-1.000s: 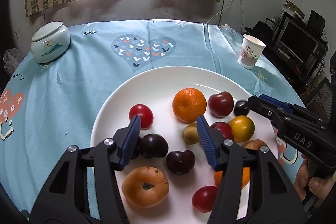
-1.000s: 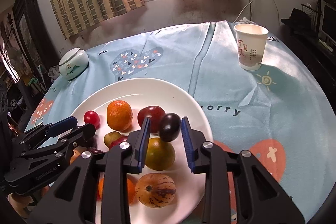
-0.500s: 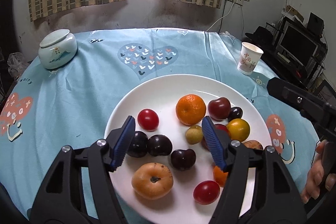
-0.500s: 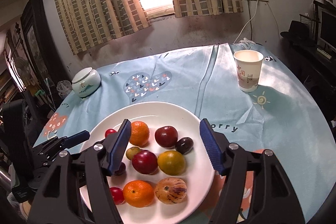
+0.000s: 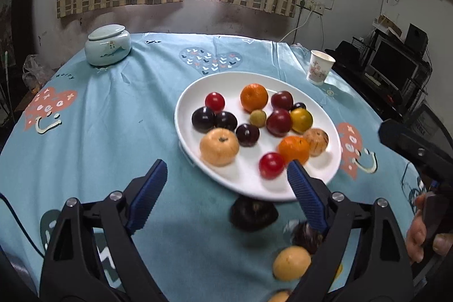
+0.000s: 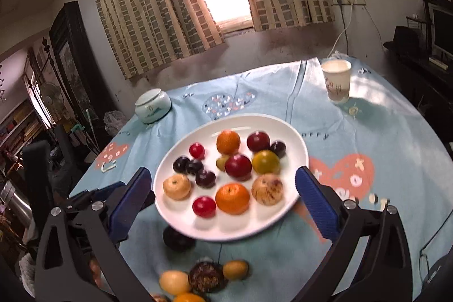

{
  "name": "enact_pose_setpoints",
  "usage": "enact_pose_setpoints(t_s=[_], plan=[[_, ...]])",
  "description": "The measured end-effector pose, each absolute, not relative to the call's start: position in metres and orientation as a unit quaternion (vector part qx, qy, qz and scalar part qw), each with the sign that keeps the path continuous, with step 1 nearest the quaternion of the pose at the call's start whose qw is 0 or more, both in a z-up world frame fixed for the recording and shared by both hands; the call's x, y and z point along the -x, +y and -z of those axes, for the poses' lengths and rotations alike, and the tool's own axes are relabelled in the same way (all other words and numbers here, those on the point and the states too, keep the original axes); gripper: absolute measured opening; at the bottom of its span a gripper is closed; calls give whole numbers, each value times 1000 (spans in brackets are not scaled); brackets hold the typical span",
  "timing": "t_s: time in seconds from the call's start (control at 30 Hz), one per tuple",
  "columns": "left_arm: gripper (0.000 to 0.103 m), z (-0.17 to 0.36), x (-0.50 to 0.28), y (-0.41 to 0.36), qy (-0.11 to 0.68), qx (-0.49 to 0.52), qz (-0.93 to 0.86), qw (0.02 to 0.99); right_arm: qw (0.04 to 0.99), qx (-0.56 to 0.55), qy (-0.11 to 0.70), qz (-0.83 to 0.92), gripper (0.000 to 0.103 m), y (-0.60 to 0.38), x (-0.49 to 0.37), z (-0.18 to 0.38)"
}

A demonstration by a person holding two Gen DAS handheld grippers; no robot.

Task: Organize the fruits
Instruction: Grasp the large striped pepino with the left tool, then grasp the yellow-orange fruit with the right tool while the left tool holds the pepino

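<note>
- Left wrist view: pulled well back from the white plate (image 5: 187, 109) compared with a second ago, when the blue pads sat right over the dark plums.
- Left gripper (image 5: 226, 194) opening up, jaws spread, nothing between them but tablecloth (image 5: 113, 132) and the plate's near rim.
- Dark plums (image 5: 214, 119) now parked together on the plate's left, next to the pale persimmon-like fruit (image 5: 219, 147). Looks like that drop is done.
- Loose fruit off the plate, near side: a dark one (image 5: 252, 212) just by the rim, a yellow one (image 5: 291, 262) lower down.
- Right wrist view: same story, backed off and higher than a second ago.
- Right gripper (image 6: 226, 203) opening to full spread, empty; small dark plum (image 6: 278, 148) left on the plate beside the red plum (image 6: 258, 141), no longer between the pads.
- Blurry leftovers down front (image 6: 206, 276) not yet sorted, so probably next up.
</note>
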State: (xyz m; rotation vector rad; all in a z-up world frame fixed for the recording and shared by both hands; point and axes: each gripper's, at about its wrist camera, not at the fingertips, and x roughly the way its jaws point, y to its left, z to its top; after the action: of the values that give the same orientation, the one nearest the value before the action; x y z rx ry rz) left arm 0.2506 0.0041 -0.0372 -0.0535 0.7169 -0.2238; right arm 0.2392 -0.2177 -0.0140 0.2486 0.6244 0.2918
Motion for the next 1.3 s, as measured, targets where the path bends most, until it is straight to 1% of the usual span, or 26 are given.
enact_pose_setpoints(t_s=[0.1, 0.23, 0.33, 0.4, 0.47, 0.67, 0.87, 0.97, 1.03, 1.07, 1.1, 1.13, 1.17, 1.3], plan=[[91, 54, -214, 2, 353, -9, 109, 929, 923, -114, 348, -122, 102, -224, -223, 35], [91, 72, -178, -7, 370, -51, 144, 916, 922, -128, 348, -112, 102, -237, -200, 45], [94, 64, -164, -8, 350, -52, 167, 920, 919, -160, 348, -99, 102, -255, -191, 51], [96, 66, -160, -10, 360, -53, 182, 913, 911, -186, 354, -97, 102, -265, -190, 56], [96, 68, -155, -16, 368, -63, 192, 907, 905, -203, 359, -101, 102, -271, -191, 59], [97, 79, -148, -36, 389, -107, 200, 893, 906, -189, 362, -109, 102, -263, -189, 58], [97, 84, -153, -35, 407, -100, 190, 888, 904, -191, 366, -109, 102, -263, -187, 59], [95, 84, -153, -36, 408, -99, 191, 887, 903, -189, 368, -113, 102, -261, -188, 59], [84, 84, -152, -37, 408, -100, 195, 886, 904, -188, 368, -114, 102, -261, -188, 59], [70, 85, -152, -38, 409, -99, 198, 885, 904, -188, 368, -115, 102, -260, -188, 59], [59, 86, -152, -39, 413, -99, 201, 883, 904, -187, 368, -114, 102, -260, -188, 58], [55, 87, -152, -41, 418, -96, 210, 879, 904, -187, 368, -114, 102, -261, -188, 59], [47, 88, -152, -43, 423, -94, 218, 874, 903, -188, 368, -114, 102, -261, -188, 59], [46, 89, -149, -45, 421, -96, 221, 874, 904, -186, 366, -116, 102, -260, -188, 58]])
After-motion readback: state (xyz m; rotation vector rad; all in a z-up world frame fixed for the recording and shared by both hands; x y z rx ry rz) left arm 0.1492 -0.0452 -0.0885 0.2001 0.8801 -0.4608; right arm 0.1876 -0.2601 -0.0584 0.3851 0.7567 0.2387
